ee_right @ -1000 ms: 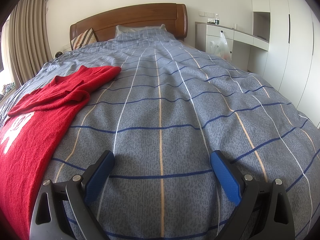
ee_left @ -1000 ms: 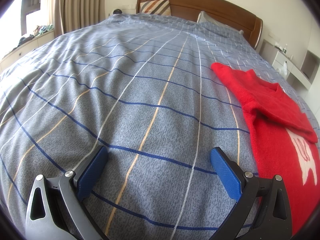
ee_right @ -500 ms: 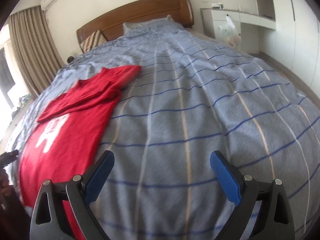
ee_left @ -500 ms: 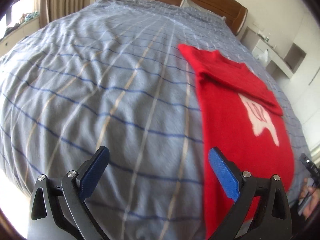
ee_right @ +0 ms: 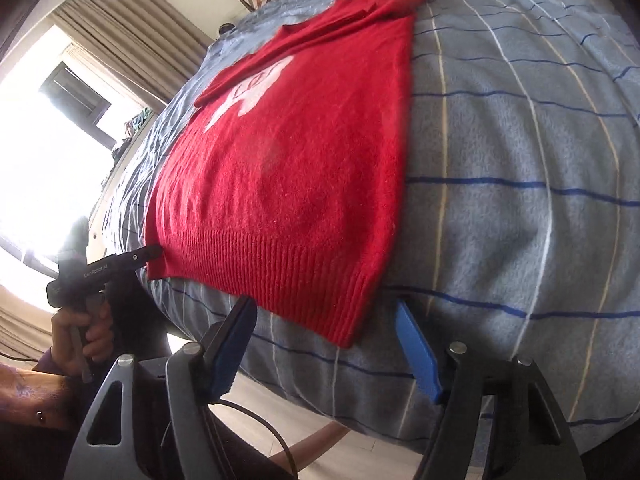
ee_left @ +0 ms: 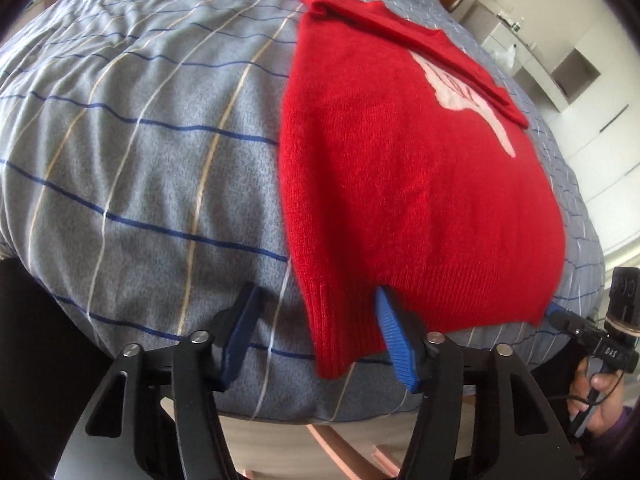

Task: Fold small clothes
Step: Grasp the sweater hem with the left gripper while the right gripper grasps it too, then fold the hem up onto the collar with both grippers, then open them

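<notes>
A: Left gripper [ee_left: 316, 338] pose?
B: Tilted down at the bed's [ee_left: 132, 168] foot edge; jaws have just been closing, still apart, sweater [ee_left: 400, 168] hem corner between them.
A: Right gripper [ee_right: 324, 350]?
B: Same at the other hem corner, not clamped.
A: Sweater?
B: Flat on the bed, long axis toward the headboard, hem at the foot edge.

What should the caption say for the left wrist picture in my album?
Left gripper, jaws just closing, straddles a hem corner of the red sweater on the checked bedspread.
</notes>
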Demonstrator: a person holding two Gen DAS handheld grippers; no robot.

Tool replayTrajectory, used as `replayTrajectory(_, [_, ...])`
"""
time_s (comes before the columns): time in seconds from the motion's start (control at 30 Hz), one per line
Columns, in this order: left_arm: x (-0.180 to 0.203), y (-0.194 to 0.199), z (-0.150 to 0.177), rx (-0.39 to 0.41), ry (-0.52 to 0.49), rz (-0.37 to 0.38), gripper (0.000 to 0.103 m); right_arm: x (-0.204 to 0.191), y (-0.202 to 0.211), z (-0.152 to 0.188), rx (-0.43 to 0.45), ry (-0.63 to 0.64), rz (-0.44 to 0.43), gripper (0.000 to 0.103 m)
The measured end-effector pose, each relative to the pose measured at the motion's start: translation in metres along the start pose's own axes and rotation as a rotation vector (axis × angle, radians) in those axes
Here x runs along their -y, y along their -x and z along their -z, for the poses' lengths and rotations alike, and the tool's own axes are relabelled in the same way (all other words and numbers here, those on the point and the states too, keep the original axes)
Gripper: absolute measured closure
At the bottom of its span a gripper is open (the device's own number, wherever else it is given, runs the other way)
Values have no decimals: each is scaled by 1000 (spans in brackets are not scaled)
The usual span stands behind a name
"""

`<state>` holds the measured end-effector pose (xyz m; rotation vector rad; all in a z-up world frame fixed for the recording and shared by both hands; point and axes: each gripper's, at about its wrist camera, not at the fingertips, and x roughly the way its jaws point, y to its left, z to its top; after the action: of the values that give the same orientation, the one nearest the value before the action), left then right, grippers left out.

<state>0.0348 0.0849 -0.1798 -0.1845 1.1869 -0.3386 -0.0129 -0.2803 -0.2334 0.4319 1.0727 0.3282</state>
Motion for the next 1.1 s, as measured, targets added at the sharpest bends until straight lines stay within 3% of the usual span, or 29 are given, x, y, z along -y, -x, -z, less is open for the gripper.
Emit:
replayTrajectory(0.03, [-2, -3, -2, -15, 9, 13, 64, -1, -5, -1, -11, 2, -1, 42])
replayTrajectory(0.07, [-4, -6, -3, -31, 19, 31, 86, -1, -10, 0, -18, -5, 0, 54])
replayTrajectory(0.1, [-6, -10, -4, -52, 25, 54, 100, 1, -16, 0, -24, -21, -6, 83])
replayTrajectory(0.13, [-7, -11, -2, -66, 26, 64, 100, 4, -21, -1, -40, -38, -15, 98])
replayTrajectory(0.23, [-8, 5, 0, -44, 18, 85, 101, 9, -18, 0, -51, -69, -56, 98])
replayTrajectory(0.37, [-26, 41, -6, -3, 125, 231, 101, 7, 12, -6, 8, -113, -126, 98])
replayTrajectory(0.47, [-38, 62, -42, 73, 187, 334, 101, 4, 37, -24, 98, -137, -200, 98])
replayTrajectory(0.57, [-37, 66, -96, 154, 190, 380, 101, 6, 49, -66, 195, -143, -246, 98])
replayTrajectory(0.63, [-27, 56, -140, 209, 156, 355, 101, 9, 49, -108, 257, -120, -221, 98])
replayTrajectory(0.73, [-13, 21, -201, 219, 135, 311, 101, 17, 36, -179, 335, -80, -166, 98])
replayTrajectory(0.93, [4, -57, -299, 185, 149, 218, 101, 51, -12, -305, 349, -153, -100, 98])
replayTrajectory(1.03, [4, -90, -329, 155, 193, 160, 92, 71, -38, -341, 343, -199, -49, 97])
replayTrajectory(1.07, [0, -98, -336, 141, 222, 151, 83, 80, -44, -348, 345, -227, -47, 93])
replayTrajectory(1.1, [-4, -102, -340, 135, 251, 149, 75, 89, -49, -351, 350, -265, -38, 79])
